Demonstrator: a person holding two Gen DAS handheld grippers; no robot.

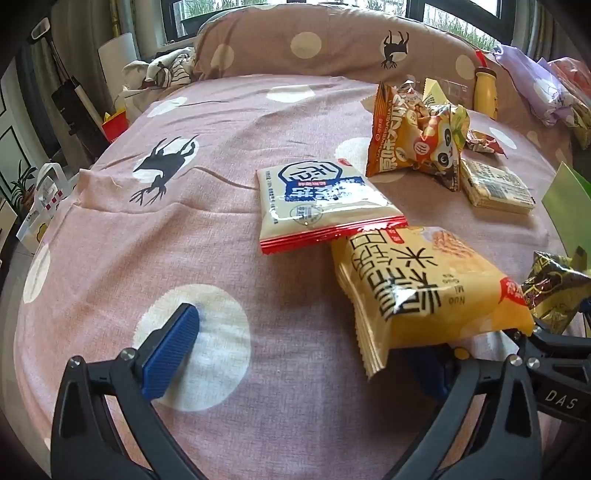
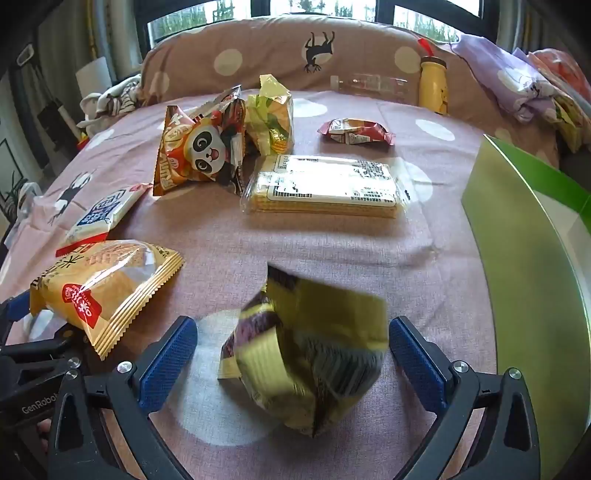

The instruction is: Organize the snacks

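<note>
Pink spotted bedspread (image 2: 332,236) strewn with snacks, right gripper (image 2: 291,354) spread wide around a blurred yellow-and-dark packet (image 2: 306,358), left gripper (image 1: 306,354) wide too, orange rice-cracker bag (image 1: 424,291) resting over one finger.

This is a bedroom in a home. A bed (image 1: 147,236) fills both views, covered with a pink sheet printed with white dots and deer. A matching pillow (image 1: 332,40) lies at its head below a window (image 2: 207,18), and folded bedding (image 2: 517,85) sits at the right.
</note>
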